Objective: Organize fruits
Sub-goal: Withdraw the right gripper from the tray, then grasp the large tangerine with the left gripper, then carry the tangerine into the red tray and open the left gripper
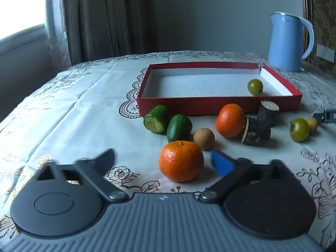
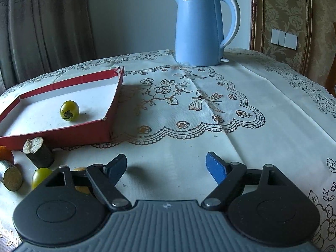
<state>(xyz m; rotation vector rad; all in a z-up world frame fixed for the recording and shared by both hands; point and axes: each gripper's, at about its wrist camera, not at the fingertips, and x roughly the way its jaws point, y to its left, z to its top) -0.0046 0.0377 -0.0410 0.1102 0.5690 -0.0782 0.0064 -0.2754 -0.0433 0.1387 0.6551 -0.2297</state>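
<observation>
Behind red box (image 1: 210, 105): blue kettle (image 1: 287, 44).

Daylight is coming through a window (image 1: 21, 40) beside brown curtains (image 1: 100, 19), a grey wall (image 1: 210, 14) is standing behind the table's embroidered cloth (image 2: 262, 109), and patterned gold wallpaper (image 2: 281, 10) is carrying white switches (image 2: 284, 38).

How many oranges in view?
2. One orange sits on the cloth between the left claw's open jaws; the other is just before the red box. More may be hidden.
</observation>
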